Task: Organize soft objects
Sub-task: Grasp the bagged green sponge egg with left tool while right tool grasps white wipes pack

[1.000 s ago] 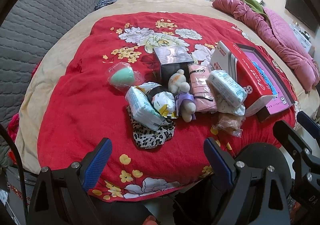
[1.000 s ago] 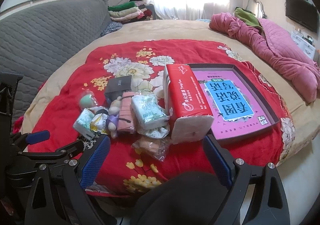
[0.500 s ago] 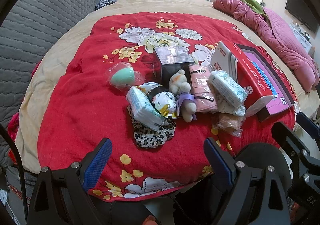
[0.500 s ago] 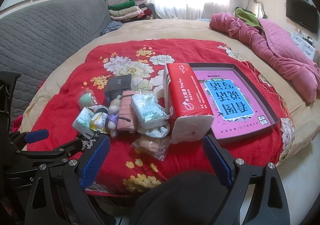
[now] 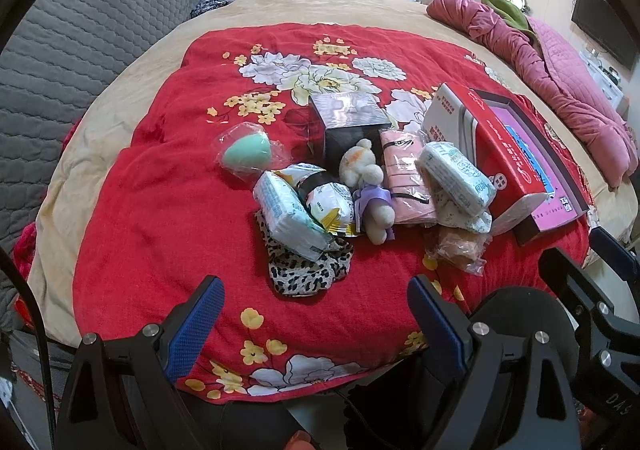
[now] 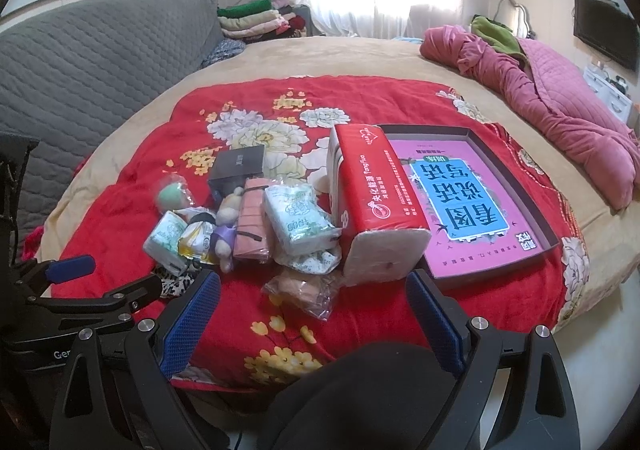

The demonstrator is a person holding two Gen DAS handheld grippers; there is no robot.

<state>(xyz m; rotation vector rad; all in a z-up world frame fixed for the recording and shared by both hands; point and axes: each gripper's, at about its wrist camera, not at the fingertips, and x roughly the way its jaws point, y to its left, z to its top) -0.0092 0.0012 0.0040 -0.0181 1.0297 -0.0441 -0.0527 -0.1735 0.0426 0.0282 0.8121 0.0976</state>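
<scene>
Left claw (image 5: 314, 324) spread, empty, at bed's near edge. Right claw (image 6: 312, 322) spread, empty. Plush (image 5: 366, 185), tissue packs (image 5: 290, 215), box (image 6: 472, 201) mid-blanket (image 5: 160, 209).

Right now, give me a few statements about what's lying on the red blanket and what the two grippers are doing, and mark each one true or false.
1. The left gripper is open and holds nothing. True.
2. The right gripper is shut on the plush bear. False: its fingers are spread wide and hold nothing; the bear lies on the red blanket.
3. The red tissue pack lies beside the shallow box with the pink printed sheet. True.
4. The green sponge sits inside the shallow box. False: it lies in clear wrap on the blanket, left of the pile.
5. A leopard-print cloth lies partly under a white tissue packet. True.
</scene>
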